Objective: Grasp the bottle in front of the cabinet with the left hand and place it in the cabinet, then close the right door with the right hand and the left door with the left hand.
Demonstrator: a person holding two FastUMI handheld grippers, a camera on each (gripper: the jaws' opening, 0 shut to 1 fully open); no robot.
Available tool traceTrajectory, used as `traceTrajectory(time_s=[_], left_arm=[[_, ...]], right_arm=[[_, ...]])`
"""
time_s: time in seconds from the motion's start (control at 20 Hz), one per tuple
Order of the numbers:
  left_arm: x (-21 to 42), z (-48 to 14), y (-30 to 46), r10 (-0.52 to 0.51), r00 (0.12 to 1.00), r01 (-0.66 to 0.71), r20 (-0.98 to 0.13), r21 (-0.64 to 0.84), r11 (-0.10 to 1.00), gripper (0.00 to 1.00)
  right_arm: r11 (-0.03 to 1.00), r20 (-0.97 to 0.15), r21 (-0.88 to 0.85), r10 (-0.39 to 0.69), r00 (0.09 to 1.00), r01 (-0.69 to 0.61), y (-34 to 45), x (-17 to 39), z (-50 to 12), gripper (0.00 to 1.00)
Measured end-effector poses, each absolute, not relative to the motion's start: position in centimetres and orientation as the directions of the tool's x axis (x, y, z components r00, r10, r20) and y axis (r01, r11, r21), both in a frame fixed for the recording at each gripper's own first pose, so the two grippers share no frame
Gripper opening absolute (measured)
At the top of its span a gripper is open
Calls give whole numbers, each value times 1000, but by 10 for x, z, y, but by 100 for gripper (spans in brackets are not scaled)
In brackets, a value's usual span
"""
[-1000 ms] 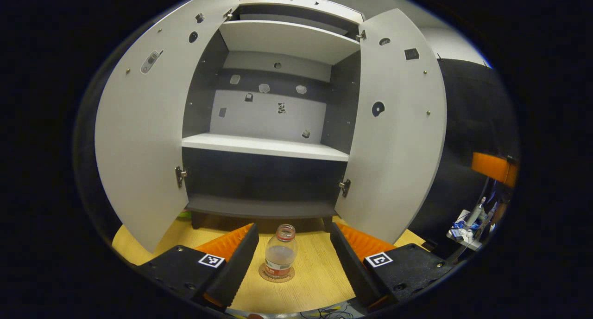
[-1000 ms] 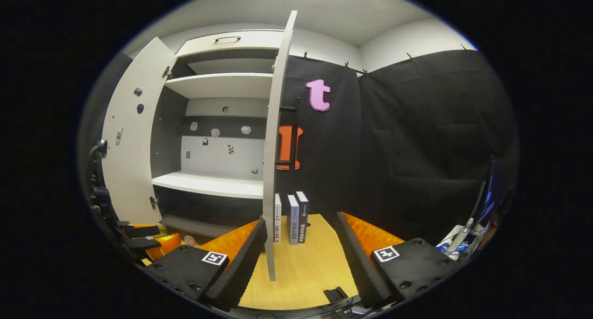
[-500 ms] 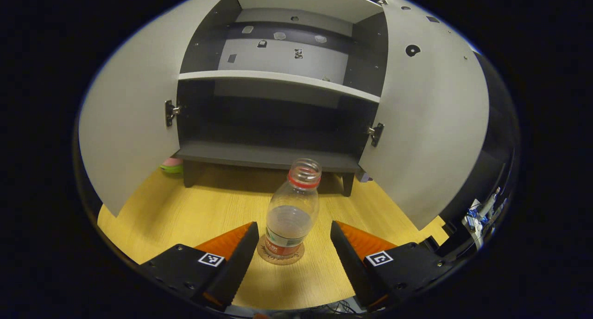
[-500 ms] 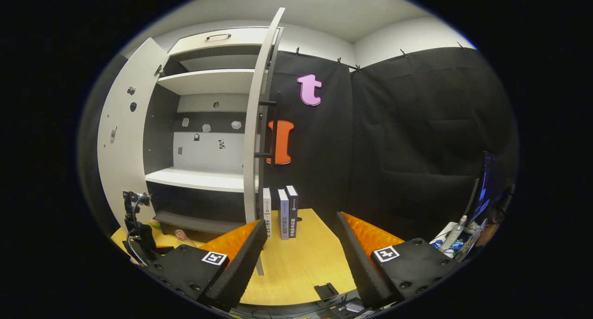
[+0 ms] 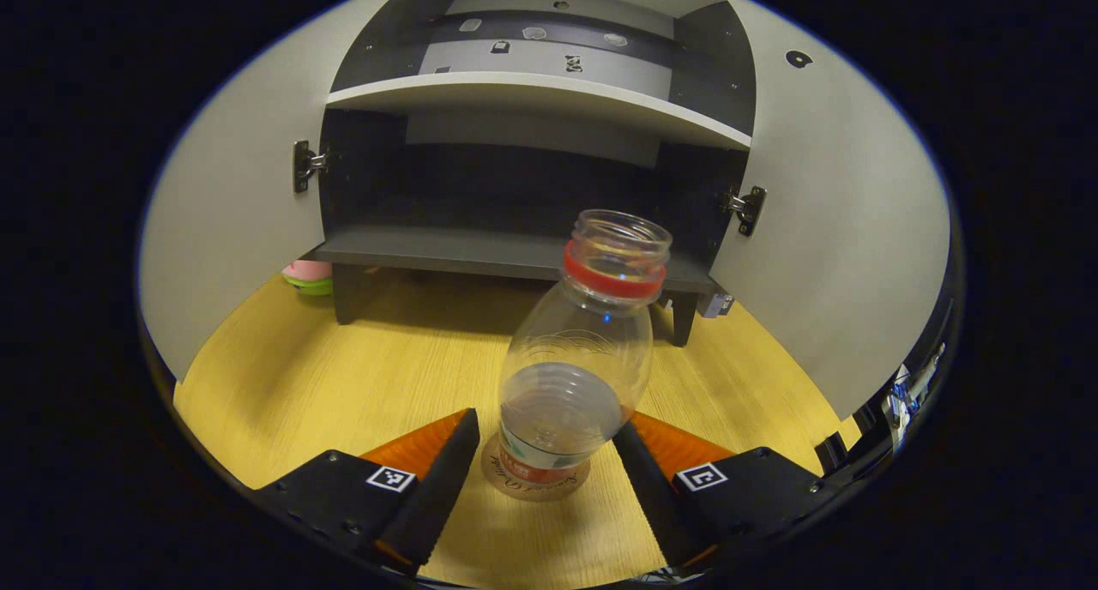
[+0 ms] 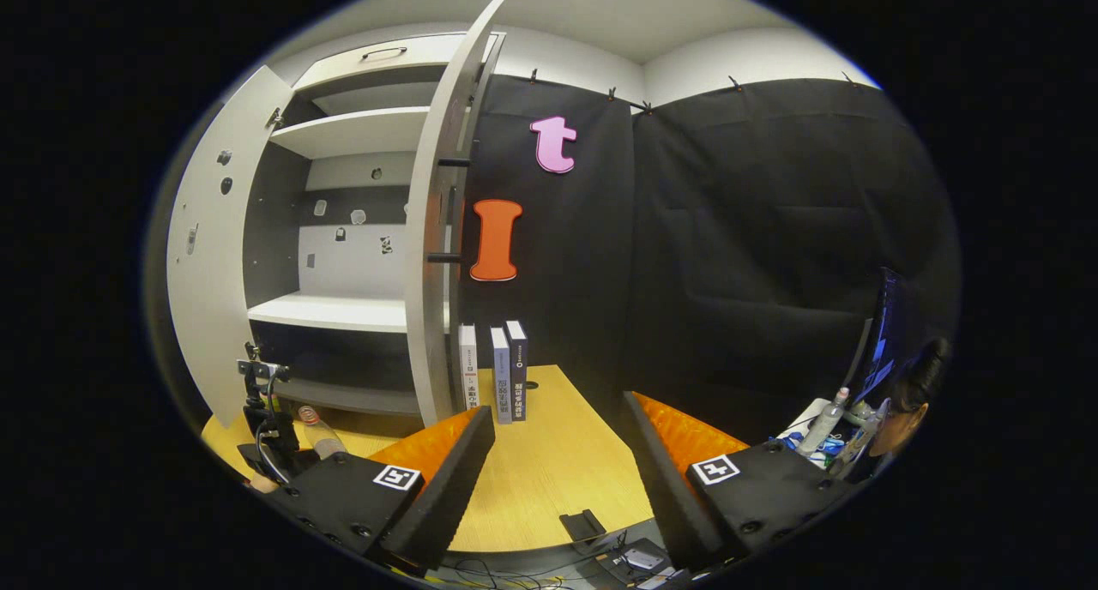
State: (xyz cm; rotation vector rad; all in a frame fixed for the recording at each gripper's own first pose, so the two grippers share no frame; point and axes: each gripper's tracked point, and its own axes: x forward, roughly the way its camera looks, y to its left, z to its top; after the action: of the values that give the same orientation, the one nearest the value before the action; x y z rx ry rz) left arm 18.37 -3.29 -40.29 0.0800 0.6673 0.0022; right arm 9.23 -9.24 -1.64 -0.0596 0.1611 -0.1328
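Two doors of the grey-and-white cabinet (image 5: pixel 532 144) stand wide open: the left door (image 5: pixel 227 221) and the right door (image 5: pixel 845 230) flank a dark lower compartment with nothing visible in it, under a white shelf (image 5: pixel 540 101). Clear plastic bottle with a red neck ring (image 5: pixel 579 358), uncapped, stands upright on a round brown coaster (image 5: pixel 536 483) on the pale wooden table (image 5: pixel 343 384), in front of the cabinet; no liquid can be made out inside, and a red-and-white label bands its base. Left gripper (image 5: pixel 540 461): jaws wide apart, the bottle's base between its black-and-orange fingers (image 5: pixel 437 478); contact cannot be told, but the gap on the left side looks unclosed. Right gripper (image 6: pixel 558 478): jaws wide apart, holding nothing, above the table edge. In the right gripper view the right door is seen edge-on, three upright books (image 6: pixel 493 371) stand just beside it, and the bottle appears small at lower left by the other gripper.
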Motion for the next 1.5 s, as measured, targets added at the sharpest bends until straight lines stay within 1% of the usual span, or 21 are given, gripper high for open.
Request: traceTrajectory(time_s=[0.1, 0.15, 0.2, 0.3, 0.55, 0.85, 0.95, 1.2, 1.5], left_arm=[[188, -403, -36, 24, 789, 32, -614, 80, 996, 93], [191, -402, -36, 24, 791, 40, -612, 91, 995, 84], [190, -402, -39, 15, 785, 58, -620, 96, 994, 78], [190, -394, -42, 2, 782, 77, -623, 100, 992, 76], [183, -343, -58, -53, 783, 142, -620, 96, 985, 76], [178, -267, -68, -106, 808, 155, -580, 36, 987, 76], [181, -240, -64, -111, 821, 161, -561, 41, 986, 76], [201, -169, -65, -145, 857, 199, -494, 57, 978, 76], [249, -112, -67, -173, 887, 231, -428, 86, 969, 76]], right_arm=[[989, -162, -73, -139, 977, 128, -95, 94, -19, 99], [989, -164, -75, -138, 977, 127, -95, 95, -19, 99], [989, -167, -75, -136, 977, 125, -95, 96, -19, 99], [990, -168, -72, -131, 977, 120, -94, 99, -20, 99], [993, -154, -72, -105, 983, 94, -87, 109, -15, 99], [997, -132, -57, -56, 990, 49, -68, 118, -9, 99], [998, -123, -50, -47, 991, 41, -63, 119, -7, 99], [998, -104, -42, -41, 994, 37, -55, 119, -2, 99], [998, -81, -37, -44, 996, 42, -52, 114, 5, 99]])
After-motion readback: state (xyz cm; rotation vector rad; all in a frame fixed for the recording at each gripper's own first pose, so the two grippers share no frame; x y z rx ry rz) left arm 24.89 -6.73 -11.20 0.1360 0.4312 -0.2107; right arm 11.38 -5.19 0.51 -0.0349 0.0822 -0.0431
